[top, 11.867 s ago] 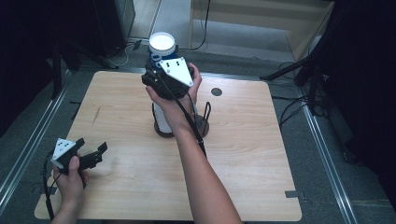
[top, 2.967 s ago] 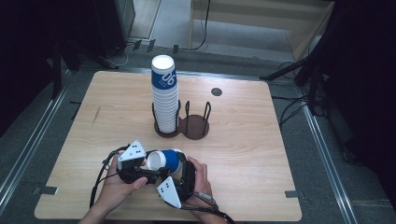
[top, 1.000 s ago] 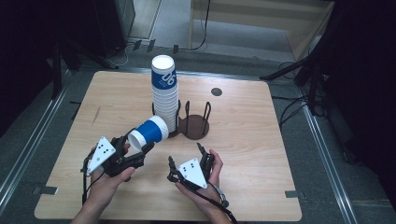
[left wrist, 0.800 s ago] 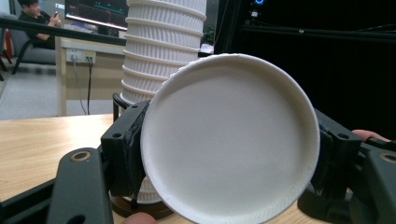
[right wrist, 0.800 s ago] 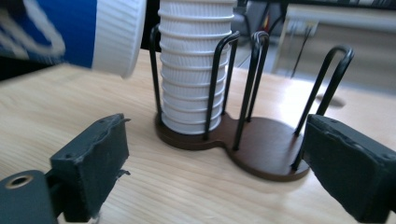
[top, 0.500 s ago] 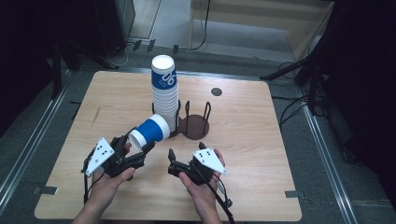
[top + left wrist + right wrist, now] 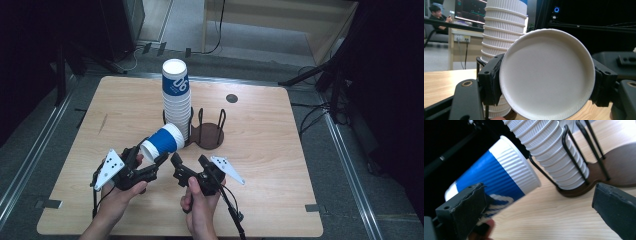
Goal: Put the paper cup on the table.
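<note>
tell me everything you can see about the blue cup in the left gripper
The blue cup is a ribbed paper cup with a blue sleeve and a white band at its rim end. It lies tilted on its side above the table, its closed base toward the left gripper, whose jaws are clamped on that end. In the left gripper view the round white base sits between the two black jaws. Its rim end points at the stack of cups in the wire holder; whether they touch is unclear.
</note>
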Tool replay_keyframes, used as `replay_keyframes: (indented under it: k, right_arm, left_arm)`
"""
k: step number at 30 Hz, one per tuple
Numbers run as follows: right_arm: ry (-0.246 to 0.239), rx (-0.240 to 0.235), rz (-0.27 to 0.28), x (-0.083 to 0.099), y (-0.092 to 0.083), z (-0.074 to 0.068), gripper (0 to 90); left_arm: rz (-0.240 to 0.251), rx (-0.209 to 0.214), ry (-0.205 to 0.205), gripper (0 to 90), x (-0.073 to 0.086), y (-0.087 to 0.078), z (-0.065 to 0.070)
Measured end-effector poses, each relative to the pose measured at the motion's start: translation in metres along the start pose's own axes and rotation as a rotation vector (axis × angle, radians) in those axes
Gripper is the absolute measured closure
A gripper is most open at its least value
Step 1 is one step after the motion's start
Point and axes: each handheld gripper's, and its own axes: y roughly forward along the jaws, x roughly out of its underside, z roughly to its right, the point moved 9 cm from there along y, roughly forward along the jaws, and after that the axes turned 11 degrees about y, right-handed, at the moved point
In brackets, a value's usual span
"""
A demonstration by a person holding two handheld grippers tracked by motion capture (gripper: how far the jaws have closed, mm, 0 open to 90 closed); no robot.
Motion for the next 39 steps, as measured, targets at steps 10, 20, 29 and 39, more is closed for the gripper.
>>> replay_keyframes:
  k: [10,20,29,39]
  right_arm:
    - [0.235,-0.049,-0.023,-0.003,0.006,-0.003,0.0]
    - [0.426,-0.073,-0.076,-0.002,0.013,-0.005,0.0]
    - [0.547,-0.077,-0.106,-0.003,0.019,-0.003,0.0]
    - [0.621,-0.101,-0.122,-0.002,0.026,-0.003,0.0]
  left_arm:
    - [-0.014,0.009,0.011,27.8,0.004,0.002,0.004]
    - [-0.033,0.027,0.031,27.8,0.009,0.006,0.013]
    - [-0.039,0.043,0.042,27.8,0.011,0.008,0.019]
    - [-0.041,0.059,0.049,27.8,0.012,0.009,0.025]
